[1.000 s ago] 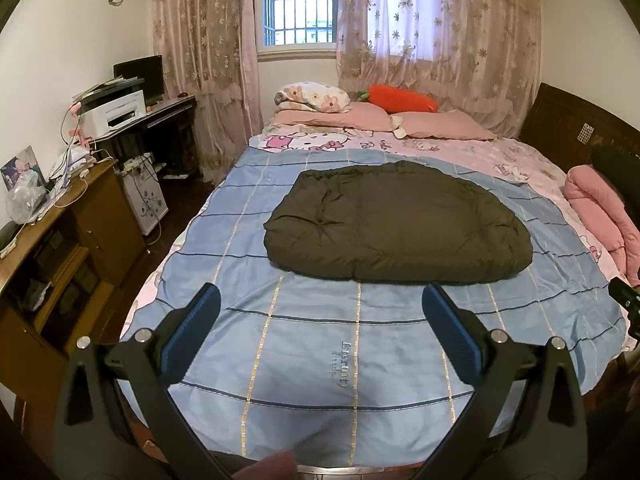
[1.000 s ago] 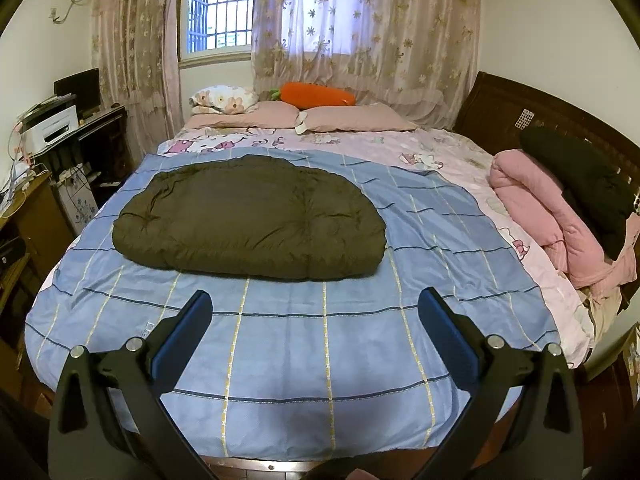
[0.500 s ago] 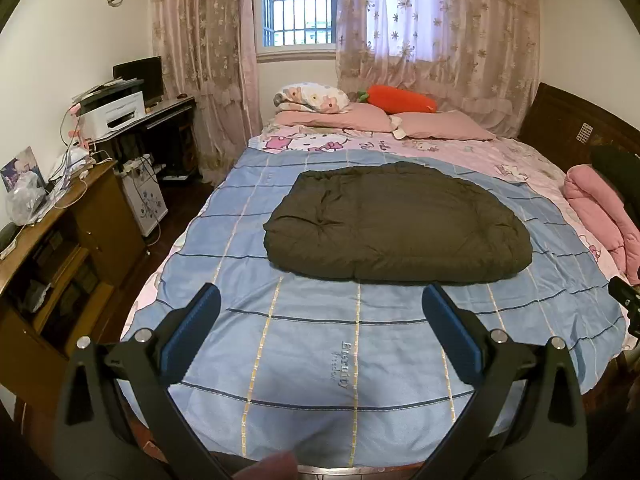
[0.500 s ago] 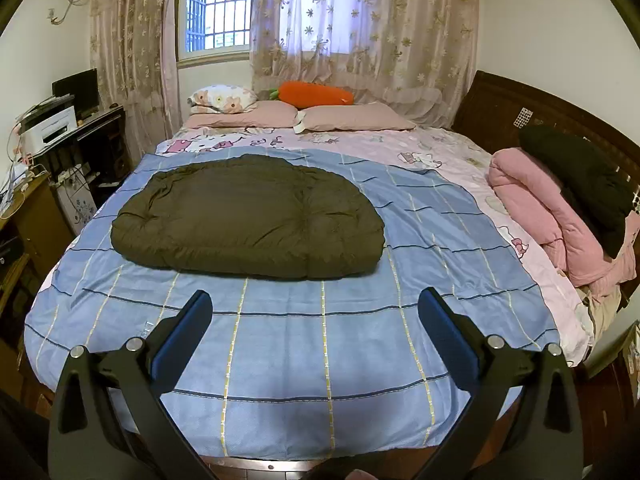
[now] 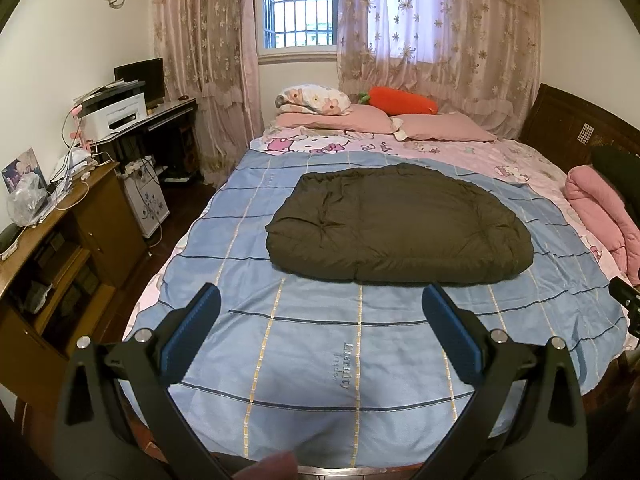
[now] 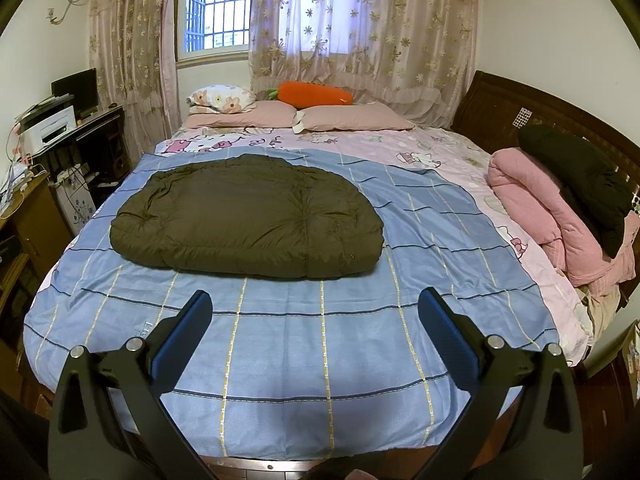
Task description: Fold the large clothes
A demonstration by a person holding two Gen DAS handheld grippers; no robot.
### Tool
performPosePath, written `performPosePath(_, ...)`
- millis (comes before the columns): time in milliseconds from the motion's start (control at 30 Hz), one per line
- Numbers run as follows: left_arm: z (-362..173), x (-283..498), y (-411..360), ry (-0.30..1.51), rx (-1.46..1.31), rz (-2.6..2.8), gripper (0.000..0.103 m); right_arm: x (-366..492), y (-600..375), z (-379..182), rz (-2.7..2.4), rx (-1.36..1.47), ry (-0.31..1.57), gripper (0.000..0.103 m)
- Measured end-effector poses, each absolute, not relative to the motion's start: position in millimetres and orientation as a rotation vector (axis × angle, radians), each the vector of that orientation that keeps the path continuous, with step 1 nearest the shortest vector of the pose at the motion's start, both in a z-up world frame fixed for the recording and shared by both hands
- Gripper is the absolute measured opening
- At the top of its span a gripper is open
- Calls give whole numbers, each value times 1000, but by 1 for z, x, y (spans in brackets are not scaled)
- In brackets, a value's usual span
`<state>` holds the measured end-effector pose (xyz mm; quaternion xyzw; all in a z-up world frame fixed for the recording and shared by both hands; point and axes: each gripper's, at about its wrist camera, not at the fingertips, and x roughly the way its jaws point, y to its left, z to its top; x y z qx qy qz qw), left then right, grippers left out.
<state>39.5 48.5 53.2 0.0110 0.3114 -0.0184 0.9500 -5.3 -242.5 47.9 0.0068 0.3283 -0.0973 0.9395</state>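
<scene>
A dark olive padded garment (image 5: pixel 396 226) (image 6: pixel 248 216) lies folded into a flat rounded bundle in the middle of the blue checked bedspread (image 5: pixel 312 344) (image 6: pixel 320 332). My left gripper (image 5: pixel 320 300) stands open over the foot of the bed, well short of the garment's near edge, with nothing between its blue pads. My right gripper (image 6: pixel 316 300) is open too, also held back from the garment above the bedspread. A fingertip (image 5: pixel 272 466) shows at the bottom edge of the left wrist view.
Pink pillows (image 6: pixel 352 117) and an orange carrot cushion (image 6: pixel 316 94) lie at the head. A rolled pink quilt (image 6: pixel 560 216) with a black garment (image 6: pixel 580 184) sits on the bed's right side. A wooden cabinet (image 5: pixel 60 248) and a desk with a printer (image 5: pixel 116 114) stand left.
Almost nothing has moved; the right wrist view has drifted very slightly. Both grippers stay open and away from the garment.
</scene>
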Motion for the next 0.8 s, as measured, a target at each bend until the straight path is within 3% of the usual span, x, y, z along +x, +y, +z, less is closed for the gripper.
performPosePath(800, 52, 39, 47, 632, 24, -36, 101, -6, -247, 47, -199, 16, 670, 102)
